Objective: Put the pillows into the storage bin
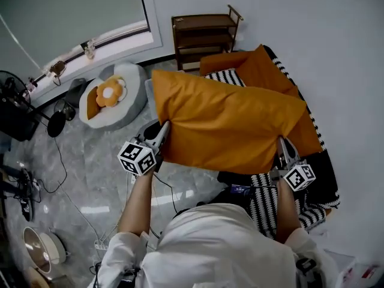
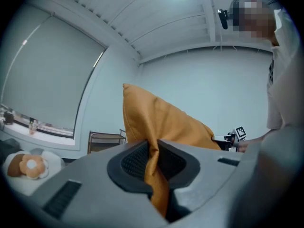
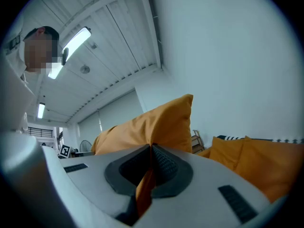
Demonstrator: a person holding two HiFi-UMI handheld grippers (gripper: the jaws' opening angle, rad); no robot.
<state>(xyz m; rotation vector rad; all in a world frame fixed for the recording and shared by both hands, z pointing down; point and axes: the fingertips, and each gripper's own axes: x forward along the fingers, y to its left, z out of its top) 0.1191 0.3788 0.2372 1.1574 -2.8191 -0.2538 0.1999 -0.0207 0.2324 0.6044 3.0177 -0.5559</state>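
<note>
Right now my left gripper (image 1: 164, 129) is pinching the orange pillow (image 1: 228, 125) at its nine o'clock edge and my right gripper (image 1: 282, 144) is clamping its four o'clock corner. It is hanging aloft over the striped bedding (image 1: 264, 204), long axis running nine to three. Another orange pillow (image 1: 262, 69) is lying beyond at twelve.

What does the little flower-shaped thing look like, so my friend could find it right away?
Find the big window at the upper left; below it, on the floor, sits a round grey cushion bed. The flower thing lies in its hollow: orange petals round a white middle, much smaller than the big plain orange pillow held up nearby.
</note>
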